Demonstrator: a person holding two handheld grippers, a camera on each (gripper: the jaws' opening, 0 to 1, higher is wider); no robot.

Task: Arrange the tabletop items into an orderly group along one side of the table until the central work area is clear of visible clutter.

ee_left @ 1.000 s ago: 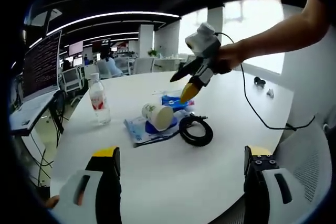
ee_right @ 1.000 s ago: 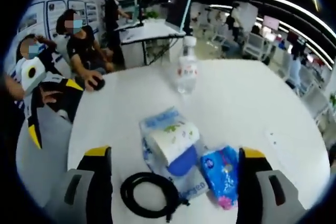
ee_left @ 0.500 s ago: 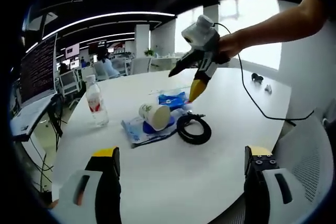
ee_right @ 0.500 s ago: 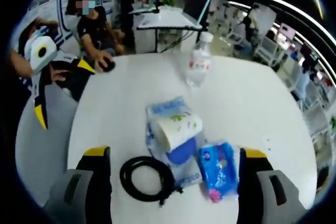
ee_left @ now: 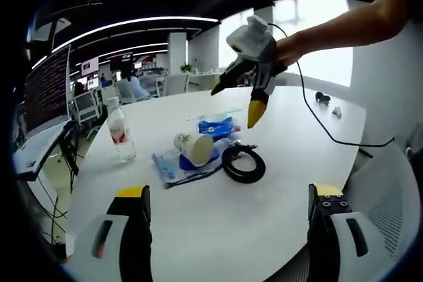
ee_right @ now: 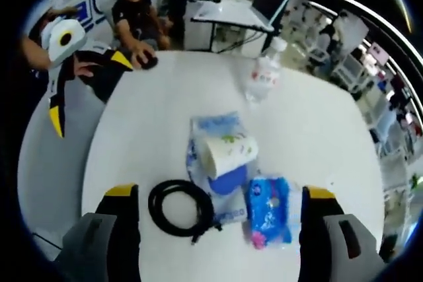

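Note:
A white round table (ee_left: 218, 222) carries a small cluster near its middle. A paper cup (ee_left: 193, 146) lies on its side on a flat blue packet (ee_left: 173, 165). Beside them are a blue tissue pack (ee_left: 218, 127) and a coiled black cable (ee_left: 242, 163). A water bottle (ee_left: 121, 133) stands upright to the left. My left gripper (ee_left: 228, 229) is open, low over the near edge. My right gripper (ee_left: 236, 100) hangs open above the cluster. In the right gripper view, the cup (ee_right: 228, 153), tissue pack (ee_right: 269, 209), cable (ee_right: 180, 206) and bottle (ee_right: 264, 77) lie beyond my right gripper (ee_right: 221, 236). The left gripper (ee_right: 89, 90) is at the upper left.
The right gripper's black cord (ee_left: 330, 150) trails across the table to its right edge. Two small objects (ee_left: 325, 102) lie at the far right. A white chair (ee_left: 390, 189) is close by. A seated person's hand rests on a mouse (ee_right: 149, 62) at the table's far edge.
The right gripper has lifted and pulled back, so the cluster looks smaller and lower in its view. The items on the table have not moved. Both grippers stay open.

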